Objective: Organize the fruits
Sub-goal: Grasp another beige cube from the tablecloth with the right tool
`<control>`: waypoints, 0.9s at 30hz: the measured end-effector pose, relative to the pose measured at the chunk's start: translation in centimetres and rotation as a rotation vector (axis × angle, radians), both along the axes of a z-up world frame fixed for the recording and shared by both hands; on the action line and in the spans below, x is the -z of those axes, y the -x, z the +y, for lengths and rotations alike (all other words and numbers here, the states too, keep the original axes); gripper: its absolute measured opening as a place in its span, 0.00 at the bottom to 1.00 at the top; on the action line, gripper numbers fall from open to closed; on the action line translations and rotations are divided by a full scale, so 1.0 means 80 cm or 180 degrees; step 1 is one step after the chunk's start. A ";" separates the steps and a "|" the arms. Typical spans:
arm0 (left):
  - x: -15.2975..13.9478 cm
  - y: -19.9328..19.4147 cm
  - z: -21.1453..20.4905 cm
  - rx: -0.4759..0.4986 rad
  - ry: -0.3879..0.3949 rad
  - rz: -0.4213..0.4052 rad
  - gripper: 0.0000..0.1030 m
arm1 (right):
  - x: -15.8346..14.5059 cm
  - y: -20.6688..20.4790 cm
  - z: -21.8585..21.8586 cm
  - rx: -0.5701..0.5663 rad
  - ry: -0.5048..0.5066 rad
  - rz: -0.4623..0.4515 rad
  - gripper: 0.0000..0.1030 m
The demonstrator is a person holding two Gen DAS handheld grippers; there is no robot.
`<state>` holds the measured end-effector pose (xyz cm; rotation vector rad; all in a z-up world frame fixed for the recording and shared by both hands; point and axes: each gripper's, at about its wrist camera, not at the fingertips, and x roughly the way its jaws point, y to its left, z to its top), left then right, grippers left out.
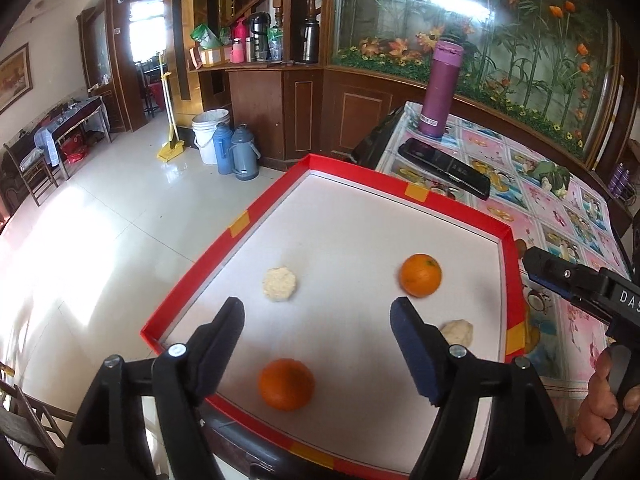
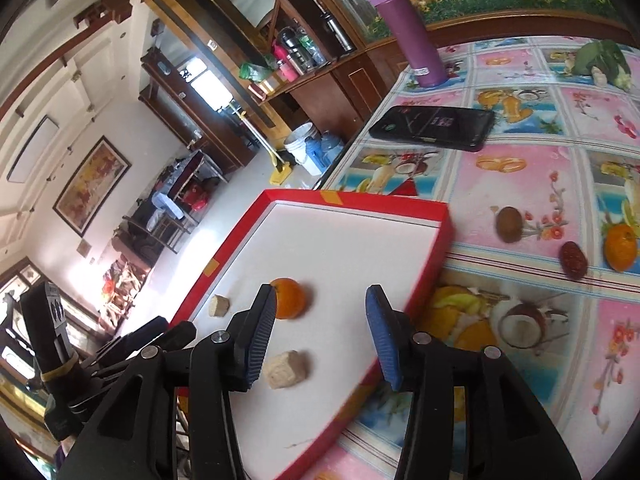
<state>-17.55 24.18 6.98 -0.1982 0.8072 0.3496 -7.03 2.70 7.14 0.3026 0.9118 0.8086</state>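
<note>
While both tongs hang over the red tray (image 1: 188,280), neither grips anything. The left tongs (image 1: 318,320) stand wide open, jaws well apart. An orange (image 1: 286,384) lies on the white tray floor below and between them, near the front rim. A second orange (image 1: 421,275) sits just beyond the right jaw tip, and a pale lump (image 1: 279,284) lies ahead, nearer the left jaw. Another pale lump (image 1: 459,331) peeks out behind the right jaw, close to the tray's right wall.

The right tongs (image 2: 321,300) are open too, empty, over the tray's right side. In that view a pale lump (image 2: 287,369) lies between the jaws, next to the left pad (image 2: 260,344), and an orange (image 2: 291,297) shows just past the left jaw tip. A smaller pale piece (image 2: 219,305) lies further left by the tray wall.

Off the tray, on the flowered tablecloth (image 2: 520,184), lie a brown fruit (image 2: 509,224), a dark red fruit (image 2: 573,260) and another orange (image 2: 620,247), all well to the right of the right tongs. Further back are a black phone (image 2: 434,127), a purple flask (image 2: 414,36) standing upright, and a green leafy bundle (image 2: 604,62). Beyond the table are a tiled floor (image 1: 100,220), wooden cabinets, a white bucket (image 1: 208,136) and two blue thermos jugs (image 1: 236,152).
</note>
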 end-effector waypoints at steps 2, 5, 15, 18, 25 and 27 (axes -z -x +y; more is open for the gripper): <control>-0.003 -0.003 -0.016 0.0103 -0.0015 0.0003 0.76 | -0.001 -0.003 -0.030 0.0108 0.0006 -0.0030 0.44; -0.007 -0.009 -0.042 0.0257 -0.0040 -0.0001 0.77 | 0.000 -0.006 -0.083 0.0322 -0.0025 -0.0035 0.44; -0.021 -0.025 -0.132 0.0797 -0.0146 0.0000 0.80 | 0.013 0.006 -0.262 0.1069 0.0191 -0.0098 0.45; -0.022 -0.029 -0.161 0.0972 -0.0180 0.0022 0.82 | 0.015 0.012 -0.307 0.1262 0.0351 -0.0151 0.45; -0.012 -0.039 -0.222 0.1328 -0.0240 0.0134 0.84 | 0.028 0.011 -0.359 0.1497 0.0679 -0.0106 0.45; -0.009 -0.043 -0.235 0.1398 -0.0269 0.0178 0.84 | 0.029 0.006 -0.357 0.1487 0.0747 -0.0082 0.45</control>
